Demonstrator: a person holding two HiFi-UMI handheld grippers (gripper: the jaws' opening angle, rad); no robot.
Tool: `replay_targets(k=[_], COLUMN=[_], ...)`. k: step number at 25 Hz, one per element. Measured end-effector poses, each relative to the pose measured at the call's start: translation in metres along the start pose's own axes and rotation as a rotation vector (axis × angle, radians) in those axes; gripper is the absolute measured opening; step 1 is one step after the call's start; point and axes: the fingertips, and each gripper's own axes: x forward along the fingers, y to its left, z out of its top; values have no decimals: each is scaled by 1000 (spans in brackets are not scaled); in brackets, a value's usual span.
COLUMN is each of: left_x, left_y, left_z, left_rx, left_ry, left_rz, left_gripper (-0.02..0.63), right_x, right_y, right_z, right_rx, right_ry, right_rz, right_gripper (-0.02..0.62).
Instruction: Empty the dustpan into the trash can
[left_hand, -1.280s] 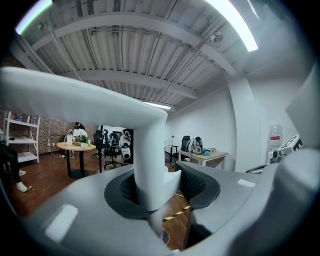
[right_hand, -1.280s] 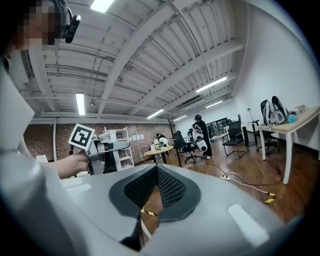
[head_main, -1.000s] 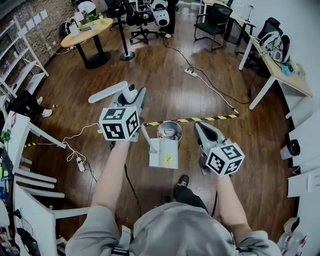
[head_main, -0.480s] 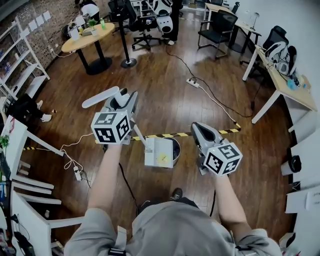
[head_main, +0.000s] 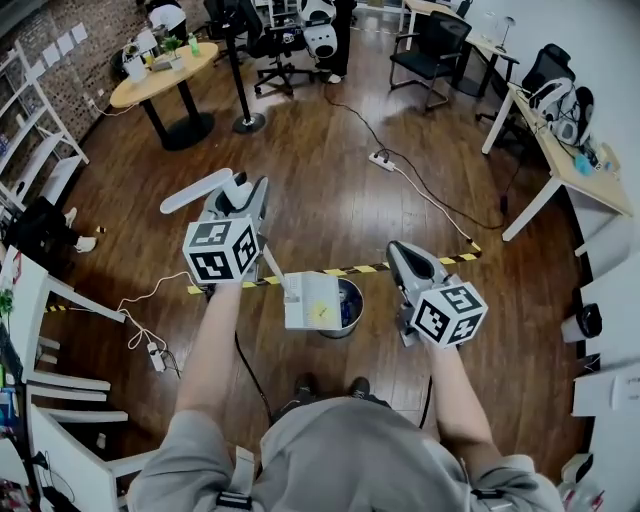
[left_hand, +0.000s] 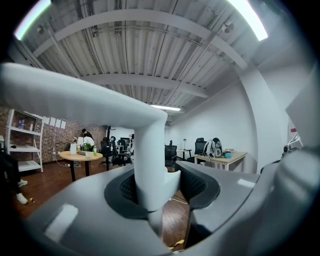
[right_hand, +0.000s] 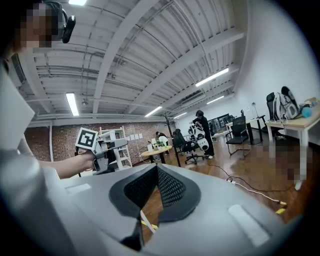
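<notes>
My left gripper (head_main: 243, 197) is shut on the long white handle (left_hand: 150, 172) of the dustpan (head_main: 310, 298) and points level. The handle's upper end (head_main: 197, 190) sticks out to the left above the jaws. The flat white pan hangs low in front of me with a yellow scrap on it, covering the left part of the round metal trash can (head_main: 347, 308) on the floor. The can holds some rubbish. My right gripper (head_main: 400, 252) is to the right of the can, shut and empty, its pads (right_hand: 167, 187) meeting at the tips.
A strip of yellow-black tape (head_main: 375, 267) runs across the wood floor just beyond the can. A power strip (head_main: 382, 157) with cables lies farther off. Round table (head_main: 165, 72), office chairs (head_main: 425, 45), white shelves at left, desk (head_main: 560, 140) at right.
I have walked forward with both grippers. The trash can, first beyond the pan, now lies under the pan's right side. The left grip on the handle is unchanged.
</notes>
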Motion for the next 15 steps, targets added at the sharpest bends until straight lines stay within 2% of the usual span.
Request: replay_targets(k=[4,9,15], left_x=[11,24,42], left_y=[1,-14,-35], left_z=[-13,-17,-17], left_rx=[41,102,128], left_ry=[9,-36,-25], left_rz=[-25,-52,-98], left_gripper=[166,164,159], right_x=[11,11,5], right_y=[4,-3,-8], right_z=[1,-7,-7], right_rx=[8,15,22], right_ry=[-11,2,-9], right_rz=[-29,-74,-128], right_gripper=[-2,-2,-2])
